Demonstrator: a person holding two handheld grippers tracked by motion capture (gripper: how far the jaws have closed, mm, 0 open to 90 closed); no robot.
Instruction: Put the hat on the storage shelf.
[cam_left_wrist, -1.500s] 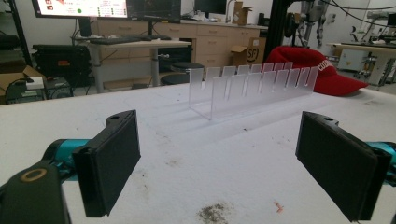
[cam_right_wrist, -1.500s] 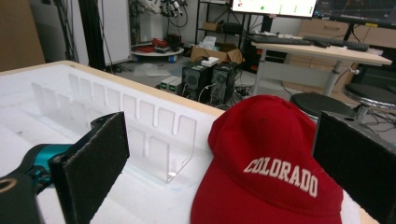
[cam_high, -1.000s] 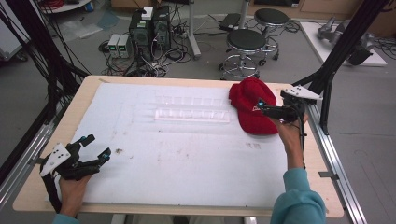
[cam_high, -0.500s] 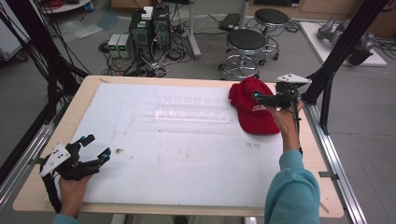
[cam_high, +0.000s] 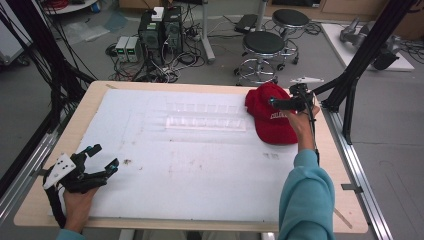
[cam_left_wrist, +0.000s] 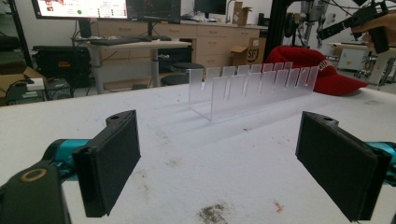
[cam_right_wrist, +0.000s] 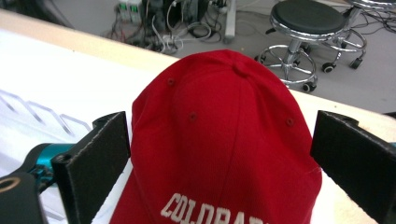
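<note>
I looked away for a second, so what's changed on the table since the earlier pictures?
The right gripper has swung from the cap's right side to above it, jaws open and spanning the crown, nothing gripped. The cap, the clear rack and the left gripper, open near the front left corner, stayed put.

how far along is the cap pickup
Barely started. Done: the right tongs are lined up over the red cap, jaws open on either side of its crown. In hand: nothing is gripped; the cap lies on the white mat beside the clear slotted rack. Left: closing on the cap and lifting it. The left tongs sit open at the near corner.
</note>
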